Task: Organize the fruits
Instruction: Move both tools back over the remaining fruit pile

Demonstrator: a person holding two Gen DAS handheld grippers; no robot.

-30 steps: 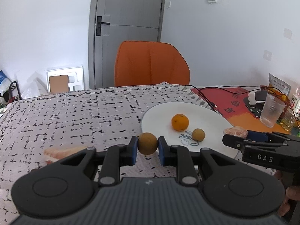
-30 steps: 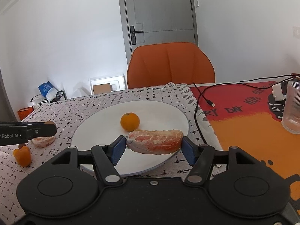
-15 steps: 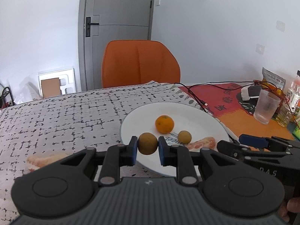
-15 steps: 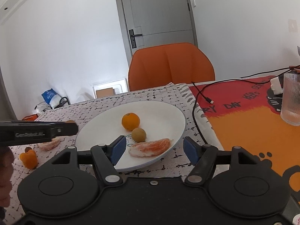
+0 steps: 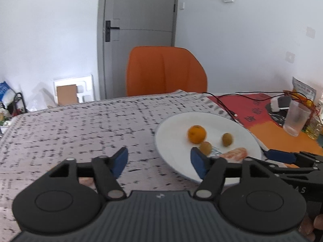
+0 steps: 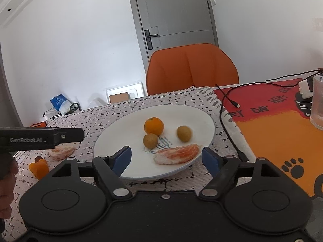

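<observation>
Release step: both grippers' jaws are opening with nothing between them, left gripper [image 5: 159, 161] and right gripper [image 6: 166, 158]. On the plate [image 6: 113, 141] lie the orange [image 6: 153, 126], two kiwis and a peeled segment [image 6: 176, 154] at 5 o'clock. Next, likely the loose segment [image 6: 61, 151] at the plate's 9 o'clock, needing a soft grip

Soft, even daylight fills the room, and the walls look bright. The left wrist view is smeared by motion blur, mostly across the patterned cloth [image 5: 80, 125]. The right wrist view is sharp. Both bend strongly at the edges, with dark corners.
</observation>
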